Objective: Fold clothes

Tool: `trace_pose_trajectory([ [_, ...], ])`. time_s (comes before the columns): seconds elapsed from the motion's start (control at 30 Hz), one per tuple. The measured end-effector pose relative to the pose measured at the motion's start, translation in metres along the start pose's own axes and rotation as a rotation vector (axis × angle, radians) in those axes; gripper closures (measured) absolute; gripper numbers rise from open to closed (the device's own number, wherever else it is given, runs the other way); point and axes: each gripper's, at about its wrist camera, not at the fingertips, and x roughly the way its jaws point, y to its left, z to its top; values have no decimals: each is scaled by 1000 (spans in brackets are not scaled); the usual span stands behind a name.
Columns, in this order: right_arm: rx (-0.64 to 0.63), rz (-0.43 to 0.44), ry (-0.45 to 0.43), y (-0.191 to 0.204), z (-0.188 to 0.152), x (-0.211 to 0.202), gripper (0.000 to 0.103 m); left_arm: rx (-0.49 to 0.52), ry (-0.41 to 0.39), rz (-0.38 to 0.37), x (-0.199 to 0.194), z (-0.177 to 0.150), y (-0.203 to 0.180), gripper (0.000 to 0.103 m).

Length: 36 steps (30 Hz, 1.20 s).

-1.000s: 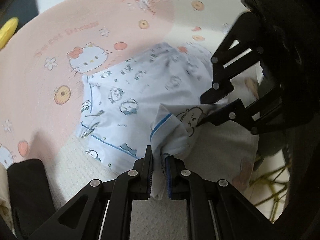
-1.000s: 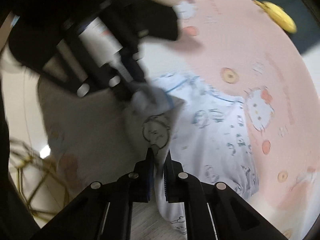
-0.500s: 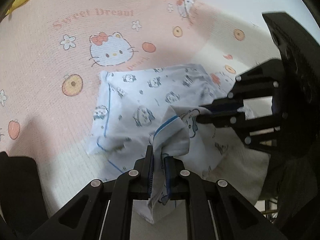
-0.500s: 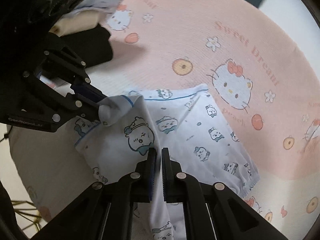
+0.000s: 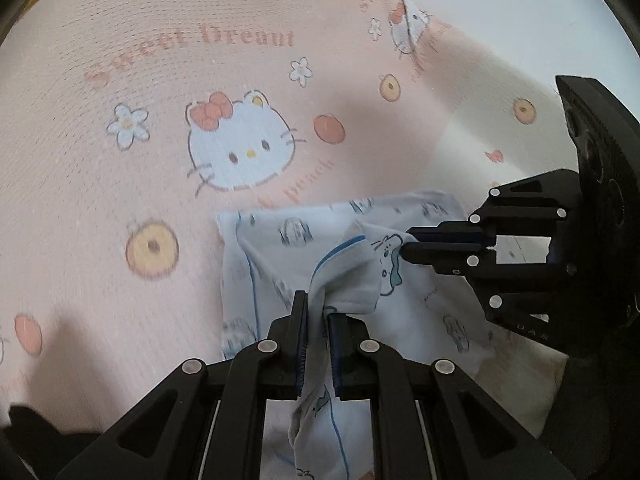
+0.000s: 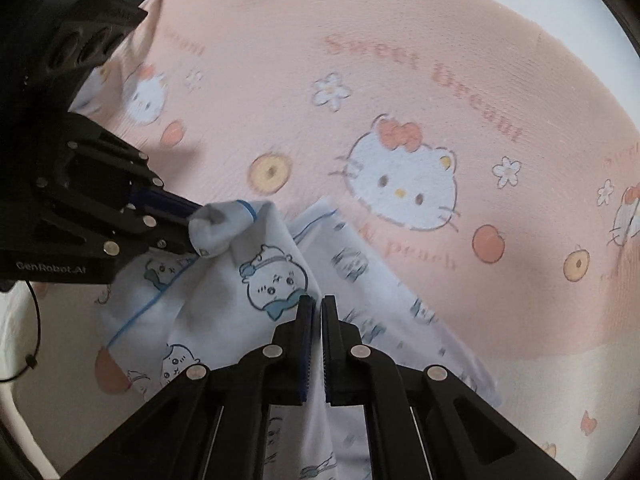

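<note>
A small white garment [image 5: 280, 256] printed with blue cartoon animals and edged in blue piping [image 6: 276, 280] lies on a pink cat-print blanket [image 5: 160, 92]. My left gripper [image 5: 318, 312] is shut on a bunched, piped corner of it, lifted off the blanket. My right gripper [image 6: 316, 308] is shut on another edge of the same garment, close beside. Each gripper shows in the other's view: the right gripper [image 5: 408, 250] pinching cloth from the right, the left gripper [image 6: 192, 220] from the left. The cloth is stretched between them, and the rest trails down onto the blanket.
The pink blanket [image 6: 400, 80] covers nearly all of both views, over a cream patterned sheet [image 6: 560, 400] at the lower right. A dark object [image 5: 28, 436] sits at the lower left of the left wrist view. A black cable [image 6: 34, 320] hangs at the left edge.
Both grippers, still holding the garment, have carried its held edge forward over the garment toward the cat print. Less of the garment lies spread ahead of them.
</note>
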Motion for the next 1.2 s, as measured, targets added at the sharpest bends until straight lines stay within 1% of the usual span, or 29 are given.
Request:
trace_pose_trajectory([
  [0.17, 66, 40, 3, -30, 20, 25, 102, -38, 23, 6, 31, 29, 22, 95],
  [0.27, 89, 52, 27, -46, 31, 45, 102, -114, 59, -9, 56, 40, 43, 95],
  [0.3, 105, 67, 52, -52, 34, 55, 102, -143, 73, -15, 64, 42, 51, 95],
  [0.37, 167, 106, 88, -65, 37, 76, 102, -205, 90, -35, 79, 44, 64, 95],
  [0.43, 208, 122, 112, -72, 35, 92, 102, -272, 122, -62, 93, 42, 76, 95],
  [0.6, 250, 133, 186, -79, 28, 128, 102, -417, 199, -124, 123, 36, 100, 95],
  [0.67, 274, 116, 190, -80, 24, 137, 102, -460, 226, -147, 129, 31, 105, 93],
  [0.7, 291, 96, 184, -83, 22, 138, 102, -475, 231, -154, 130, 30, 107, 91],
  [0.73, 312, 80, 178, -85, 20, 139, 102, -484, 228, -156, 129, 29, 109, 83],
  [0.77, 344, 82, 174, -90, 18, 138, 100, -494, 225, -158, 128, 27, 111, 74],
  [0.8, 377, 84, 171, -95, 15, 136, 100, -491, 223, -153, 126, 28, 111, 52],
  [0.83, 407, 83, 168, -101, 13, 134, 100, -478, 220, -141, 124, 29, 111, 32],
  [0.9, 447, 60, 171, -111, 8, 124, 99, -451, 216, -117, 120, 32, 109, 30],
  [0.93, 464, 57, 169, -117, 5, 115, 94, -435, 208, -99, 116, 34, 108, 30],
  [0.97, 472, 46, 162, -121, 2, 104, 85, -416, 194, -77, 111, 35, 106, 31],
  [1.03, 487, 23, 147, -130, -4, 81, 73, -379, 167, -31, 102, 37, 103, 31],
  [1.07, 496, 14, 140, -134, -8, 69, 73, -360, 151, -19, 96, 38, 101, 31],
  [1.13, 525, 6, 124, -143, -18, 40, 73, -332, 127, -30, 88, 39, 94, 31],
  [1.2, 535, -33, 124, -146, -29, 22, 72, -312, 129, -17, 88, 39, 88, 31],
])
